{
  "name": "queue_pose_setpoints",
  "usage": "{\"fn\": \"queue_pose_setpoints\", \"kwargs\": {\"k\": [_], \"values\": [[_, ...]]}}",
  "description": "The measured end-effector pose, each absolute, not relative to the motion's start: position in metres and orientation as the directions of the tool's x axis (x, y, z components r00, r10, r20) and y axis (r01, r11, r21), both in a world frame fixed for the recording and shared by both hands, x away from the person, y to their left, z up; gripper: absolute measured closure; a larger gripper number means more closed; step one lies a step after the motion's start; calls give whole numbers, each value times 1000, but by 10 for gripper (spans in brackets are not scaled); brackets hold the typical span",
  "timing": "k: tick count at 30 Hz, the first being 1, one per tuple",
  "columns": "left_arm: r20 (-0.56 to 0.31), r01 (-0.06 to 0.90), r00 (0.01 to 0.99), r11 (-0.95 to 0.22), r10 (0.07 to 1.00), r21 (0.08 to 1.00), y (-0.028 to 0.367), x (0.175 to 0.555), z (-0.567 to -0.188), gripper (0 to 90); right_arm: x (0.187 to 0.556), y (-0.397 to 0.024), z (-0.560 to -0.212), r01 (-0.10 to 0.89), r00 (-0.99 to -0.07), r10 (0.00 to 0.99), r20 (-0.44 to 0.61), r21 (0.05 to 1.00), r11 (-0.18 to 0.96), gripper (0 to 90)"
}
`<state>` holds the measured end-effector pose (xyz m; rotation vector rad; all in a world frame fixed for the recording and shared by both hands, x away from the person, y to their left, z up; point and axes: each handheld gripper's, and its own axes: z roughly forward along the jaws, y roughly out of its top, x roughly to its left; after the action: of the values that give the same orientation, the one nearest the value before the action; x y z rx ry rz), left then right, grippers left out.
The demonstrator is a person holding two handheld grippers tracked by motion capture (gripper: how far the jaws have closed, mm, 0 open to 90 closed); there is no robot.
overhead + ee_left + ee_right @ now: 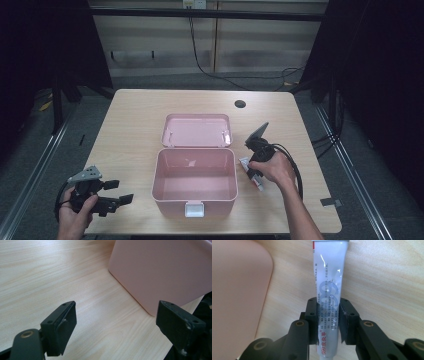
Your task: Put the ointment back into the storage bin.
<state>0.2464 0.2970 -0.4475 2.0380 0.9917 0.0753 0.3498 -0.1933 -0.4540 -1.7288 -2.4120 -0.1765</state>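
Beside the pink box [195,180], right tool [329,315] clamps a white tube [329,290]; left tool [116,325] gapes

black tool [112,192], grey plate [86,174], brass screws

The pale wood-grain bench [62,277] looked smooth and matt, and the pink plastic box [195,200] had a soft satin sheen. The white printed tube [329,290] was glossy, catching highlights between matt black plastic fingers [313,317] with brass-coloured rivets.
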Motion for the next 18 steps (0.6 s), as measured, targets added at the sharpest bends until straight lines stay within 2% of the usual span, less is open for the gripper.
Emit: {"fn": "queue_pose_setpoints", "kwargs": {"k": [18], "values": [[-289, 623, 682, -326, 672, 711, 296, 246, -448, 167, 333, -204, -429, 907, -419, 867, 268, 80, 414, 719]]}}
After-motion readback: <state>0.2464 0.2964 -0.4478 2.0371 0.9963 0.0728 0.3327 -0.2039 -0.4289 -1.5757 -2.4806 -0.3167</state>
